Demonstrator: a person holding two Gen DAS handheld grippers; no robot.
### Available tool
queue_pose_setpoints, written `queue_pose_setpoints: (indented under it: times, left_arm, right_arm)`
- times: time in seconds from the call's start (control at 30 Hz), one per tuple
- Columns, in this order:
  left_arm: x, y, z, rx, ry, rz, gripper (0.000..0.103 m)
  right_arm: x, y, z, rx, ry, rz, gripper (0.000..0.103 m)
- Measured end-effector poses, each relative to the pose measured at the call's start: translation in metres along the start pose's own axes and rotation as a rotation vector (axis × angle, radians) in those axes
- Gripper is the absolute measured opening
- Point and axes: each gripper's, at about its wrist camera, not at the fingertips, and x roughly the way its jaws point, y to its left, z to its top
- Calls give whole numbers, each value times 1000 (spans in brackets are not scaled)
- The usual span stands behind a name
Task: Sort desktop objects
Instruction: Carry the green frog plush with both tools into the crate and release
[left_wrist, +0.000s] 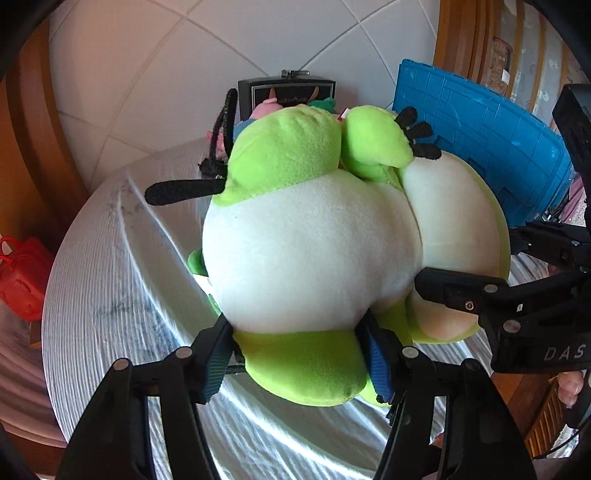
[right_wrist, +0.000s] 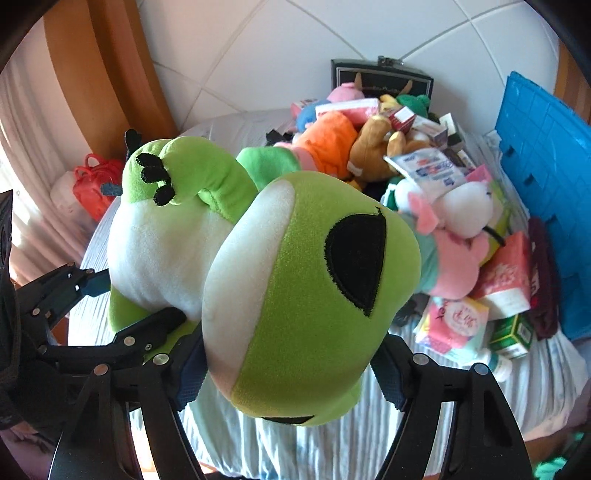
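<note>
Left wrist view: one big green-and-white plush frog (left_wrist: 310, 243) is clamped at its lower body by the left gripper (left_wrist: 299, 363), above the white cloth-covered table (left_wrist: 110, 295). Right wrist view: the right gripper (right_wrist: 288, 369) squeezes its head, with one blue plastic crate (right_wrist: 546, 155) standing far right.

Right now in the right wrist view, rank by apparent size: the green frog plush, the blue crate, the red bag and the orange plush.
1. Green frog plush, though nearness to the camera inflates it.
2. Blue crate.
3. Orange plush and red bag: too alike to rank.
</note>
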Motion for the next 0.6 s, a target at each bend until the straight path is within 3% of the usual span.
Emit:
queue_pose_setpoints:
  times: [0.3, 0.6]
  left_arm:
    - [-15, -53, 52, 40, -129, -13, 62]
    - [-3, -176, 154, 102, -276, -26, 62]
  right_arm:
    - [-55, -61, 24, -20, -132, -49, 76]
    - [-123, -203, 65, -27, -283, -107, 76]
